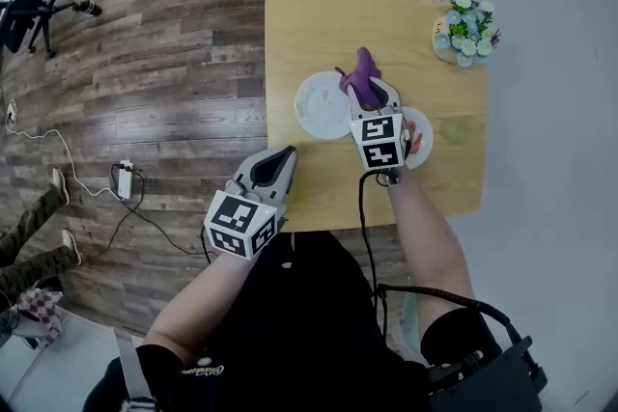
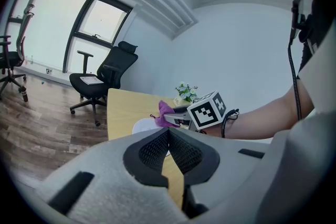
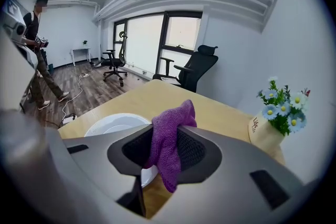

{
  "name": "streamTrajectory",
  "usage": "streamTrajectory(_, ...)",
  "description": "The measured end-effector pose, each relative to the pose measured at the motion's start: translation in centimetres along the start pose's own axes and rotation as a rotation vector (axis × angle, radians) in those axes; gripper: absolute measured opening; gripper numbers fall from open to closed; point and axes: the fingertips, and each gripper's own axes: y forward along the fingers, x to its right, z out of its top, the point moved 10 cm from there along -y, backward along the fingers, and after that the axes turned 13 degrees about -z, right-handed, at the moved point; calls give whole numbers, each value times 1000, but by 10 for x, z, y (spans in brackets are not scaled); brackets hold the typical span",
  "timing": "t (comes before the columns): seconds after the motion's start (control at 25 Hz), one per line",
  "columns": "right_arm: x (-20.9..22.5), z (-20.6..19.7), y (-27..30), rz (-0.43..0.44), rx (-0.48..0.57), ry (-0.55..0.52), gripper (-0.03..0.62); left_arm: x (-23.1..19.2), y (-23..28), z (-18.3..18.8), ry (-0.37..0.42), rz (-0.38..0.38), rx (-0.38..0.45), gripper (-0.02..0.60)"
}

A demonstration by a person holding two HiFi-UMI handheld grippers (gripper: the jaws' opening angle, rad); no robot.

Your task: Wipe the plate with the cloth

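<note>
Two grippers are out: my right gripper (image 1: 372, 96), arm stretched over the desk (image 1: 319, 24), pinches the purple cloth (image 3: 167, 150) in its fingers at the white plate (image 1: 315, 107)'s right edge, while my left gripper (image 1: 286, 155) hangs by the desk's near edge, fingers closed, empty.

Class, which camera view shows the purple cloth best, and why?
The right gripper view: the cloth hangs large and central, pinched between the fingers. The head view shows it small, from above. The left gripper view shows only a distant purple scrap.
</note>
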Motion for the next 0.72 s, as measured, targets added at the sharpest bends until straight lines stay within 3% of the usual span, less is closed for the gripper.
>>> streamTrajectory(0.28,-8,-6,-14,42,7,8,117,2,6,0,3,-11,4,5)
streamTrajectory(0.72,-53,-50,-75,203,-31,36,117,6,20,1,15,-36,-7,3)
